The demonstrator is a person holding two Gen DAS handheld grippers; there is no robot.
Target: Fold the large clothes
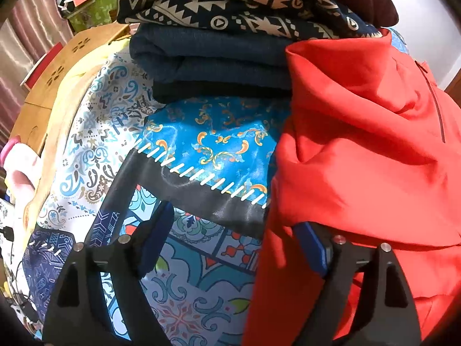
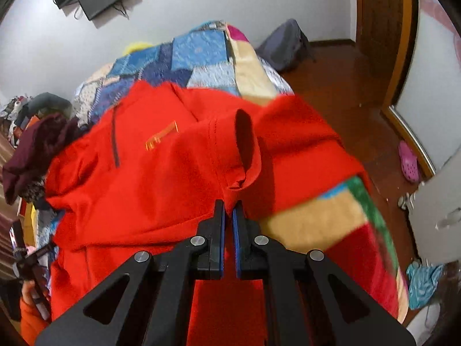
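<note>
Your right hand-held gripper (image 2: 229,210) sits nearest the lens, its jaws pinched together on a fold of the red jacket (image 2: 161,173), just below a sleeve cuff that stands open. That jacket lies spread and rumpled across the patchwork bedspread (image 2: 201,54) on the bed. Your left hand-held gripper (image 1: 230,225) stands wide open with nothing between its pads; its right finger (image 1: 314,248) is touching the jacket's edge. Beyond it, folded clothes (image 1: 213,57) are stacked on the bed: a dark blue piece under a patterned navy one.
</note>
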